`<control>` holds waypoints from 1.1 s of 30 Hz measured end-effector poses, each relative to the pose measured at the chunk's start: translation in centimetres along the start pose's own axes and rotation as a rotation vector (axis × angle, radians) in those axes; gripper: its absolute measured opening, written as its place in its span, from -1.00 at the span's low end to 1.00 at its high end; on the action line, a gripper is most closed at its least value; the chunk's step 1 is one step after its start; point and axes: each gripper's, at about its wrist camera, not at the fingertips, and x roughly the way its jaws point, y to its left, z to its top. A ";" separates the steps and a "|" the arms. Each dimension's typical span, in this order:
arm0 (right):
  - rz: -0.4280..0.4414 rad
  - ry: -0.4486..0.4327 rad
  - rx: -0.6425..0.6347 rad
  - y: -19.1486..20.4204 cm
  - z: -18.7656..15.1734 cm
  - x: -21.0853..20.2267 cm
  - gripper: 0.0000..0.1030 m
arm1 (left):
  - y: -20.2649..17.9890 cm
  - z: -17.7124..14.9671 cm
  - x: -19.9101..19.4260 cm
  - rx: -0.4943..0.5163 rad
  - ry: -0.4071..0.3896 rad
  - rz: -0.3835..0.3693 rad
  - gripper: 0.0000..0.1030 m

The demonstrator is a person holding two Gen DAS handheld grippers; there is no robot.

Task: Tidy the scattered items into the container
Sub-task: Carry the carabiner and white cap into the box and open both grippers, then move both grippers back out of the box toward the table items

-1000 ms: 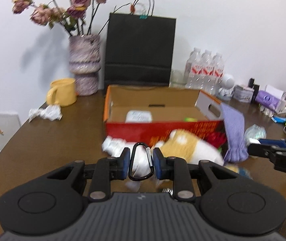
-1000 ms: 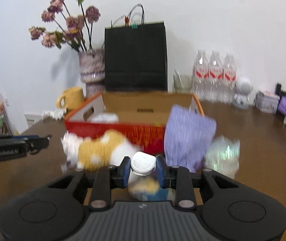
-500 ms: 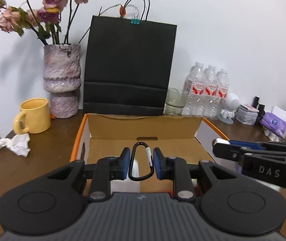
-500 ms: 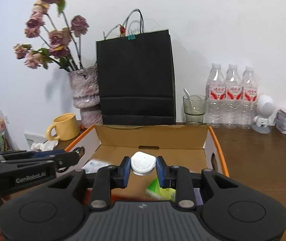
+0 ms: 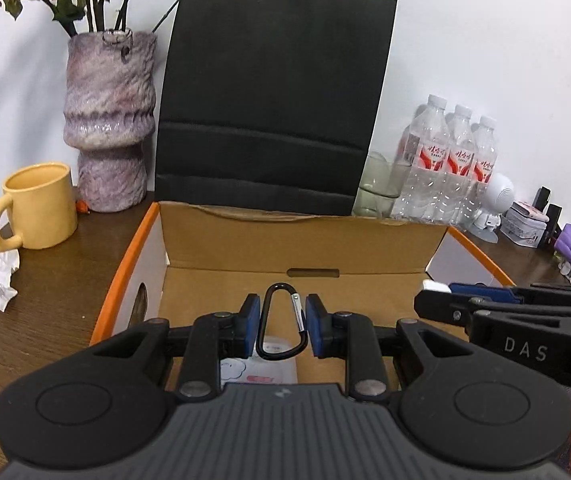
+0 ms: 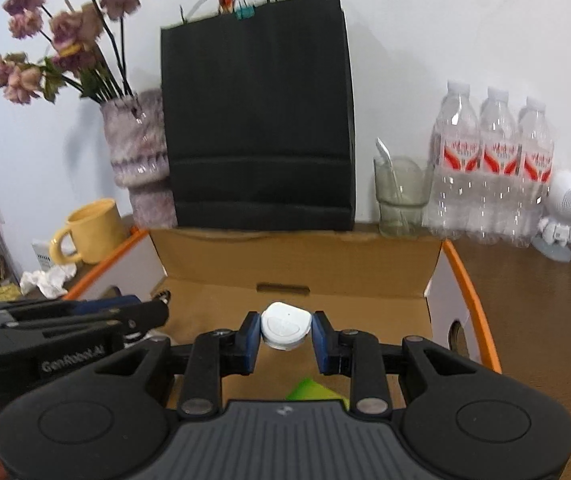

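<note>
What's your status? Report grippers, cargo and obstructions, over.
Left gripper shut on black carabiner, right gripper shut on white puck. Both over the open cardboard box. Drop path clear; pouch and green item already inside.

The left gripper (image 5: 282, 323) hides most of a white packet (image 5: 261, 370) on the box (image 5: 285, 240) floor.

The right tongs (image 6: 286, 338) pinch a white round case (image 6: 285, 326) between blue pads, above the open cardboard box (image 6: 461, 292) on the bench (image 6: 537, 320). The left tongs (image 6: 153, 314) reach in from the left. A green item (image 6: 309, 390) lies inside the box.
</note>
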 end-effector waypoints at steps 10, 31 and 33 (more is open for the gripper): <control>-0.042 -0.011 0.018 -0.7 0.6 -1.7 0.95 | 0.5 0.8 -1.4 -0.026 -0.040 0.108 1.00; -0.066 -0.015 0.016 -0.9 0.7 -2.0 0.98 | 0.5 0.8 -1.7 -0.027 -0.029 0.110 1.00; -0.064 -0.027 0.015 -0.7 0.7 -2.6 0.98 | 0.4 0.7 -2.3 -0.027 -0.033 0.105 1.00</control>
